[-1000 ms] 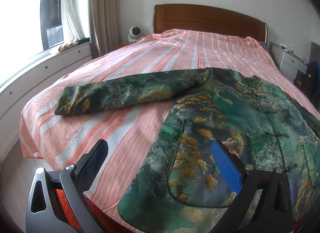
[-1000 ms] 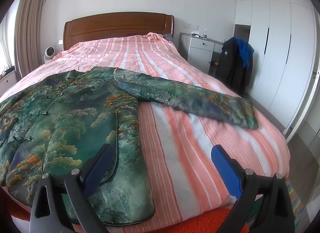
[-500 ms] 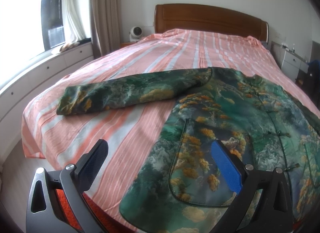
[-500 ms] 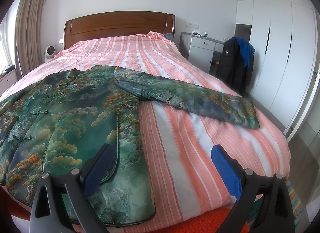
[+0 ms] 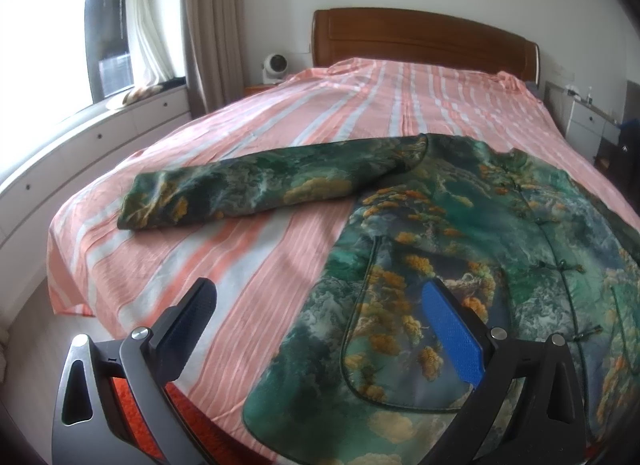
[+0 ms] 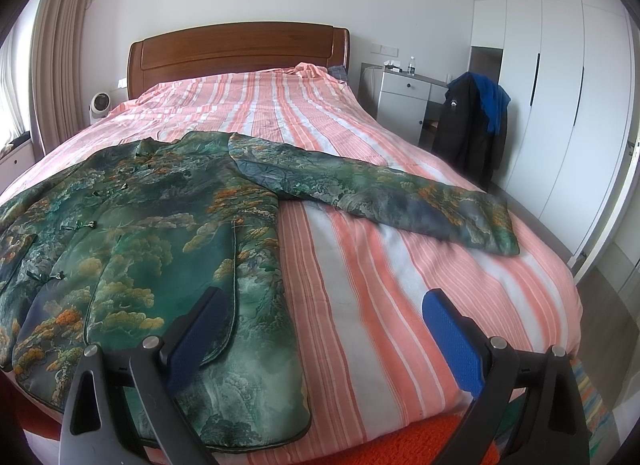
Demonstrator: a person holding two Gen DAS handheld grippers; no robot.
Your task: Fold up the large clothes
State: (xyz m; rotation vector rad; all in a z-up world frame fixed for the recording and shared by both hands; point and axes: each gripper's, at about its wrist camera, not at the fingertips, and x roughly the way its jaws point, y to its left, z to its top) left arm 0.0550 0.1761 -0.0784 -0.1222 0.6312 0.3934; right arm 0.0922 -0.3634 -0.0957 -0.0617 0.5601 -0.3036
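A large green jacket point(image 5: 460, 225) printed with trees and clouds lies face up and spread flat on the bed point(image 5: 340, 105), its hem along the foot edge and its collar toward the wooden headboard point(image 6: 240, 49). Both sleeves are stretched out sideways over the pink striped bedcover point(image 6: 380, 265): the left sleeve point(image 5: 256, 189) reaches toward the bed's window-side edge, the right sleeve point(image 6: 380, 193) toward the wardrobe-side edge. The left gripper point(image 5: 320, 325) hovers above the foot edge of the bed, jaws spread wide and holding nothing, with one finger over the bare bedcover and the other over the jacket's lower front. The right gripper point(image 6: 324, 329) likewise hangs over the foot edge with its jaws wide apart and empty, one finger above the jacket's hem corner, the other above the striped cover. A dark coat point(image 6: 472, 125) hangs on a chair beside the bed.
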